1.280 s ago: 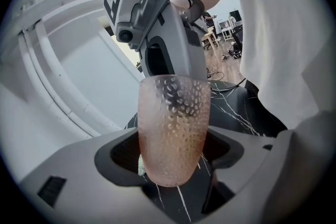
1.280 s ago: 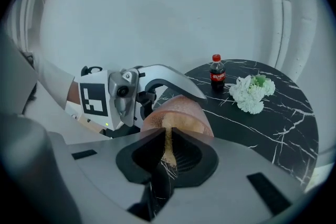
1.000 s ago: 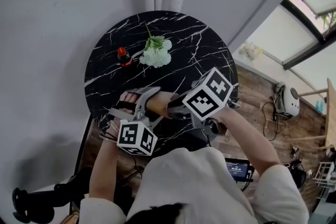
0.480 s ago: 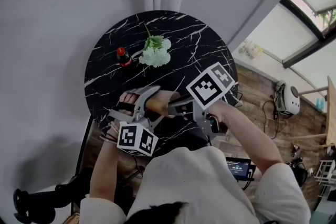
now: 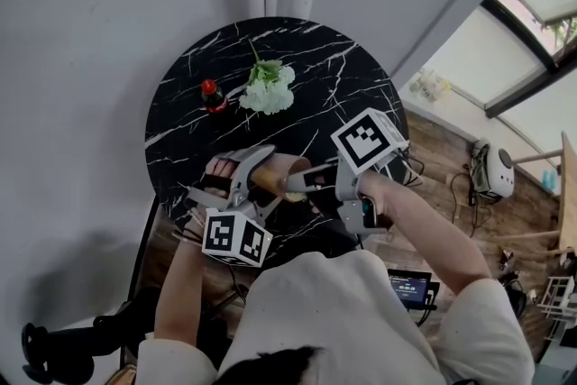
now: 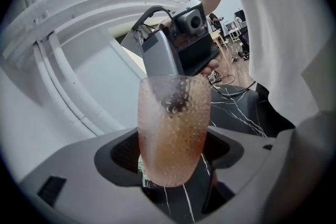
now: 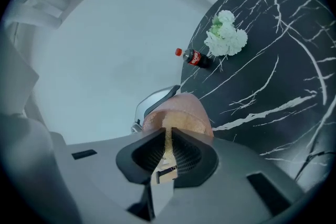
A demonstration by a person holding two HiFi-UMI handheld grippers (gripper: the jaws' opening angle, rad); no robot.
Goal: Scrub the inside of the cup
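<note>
A translucent, dimpled, pinkish cup point(image 5: 271, 173) point(image 6: 173, 128) point(image 7: 181, 112) is tipped on its side over the table's near edge. My left gripper point(image 5: 251, 178) point(image 6: 173, 168) is shut on its lower body. My right gripper point(image 5: 294, 186) point(image 7: 167, 153) meets the cup's mouth, its jaws nearly together on a thin yellowish scrub pad point(image 7: 168, 139) that runs into the cup. In the left gripper view the right gripper point(image 6: 169, 55) sits at the rim, and a dark blur shows through the cup wall. The pad's far end is hidden inside.
The round black marble table point(image 5: 347, 77) point(image 7: 273, 76) carries a small cola bottle point(image 5: 213, 96) point(image 7: 195, 57) and a white flower bunch point(image 5: 269, 90) point(image 7: 226, 34) toward the far side. A grey wall stands behind it. Wooden floor with cables lies to the right.
My right gripper has swung, its marker cube shifting up and to the right while its tips stay at the cup's mouth. The left gripper and the cup have hardly moved.
</note>
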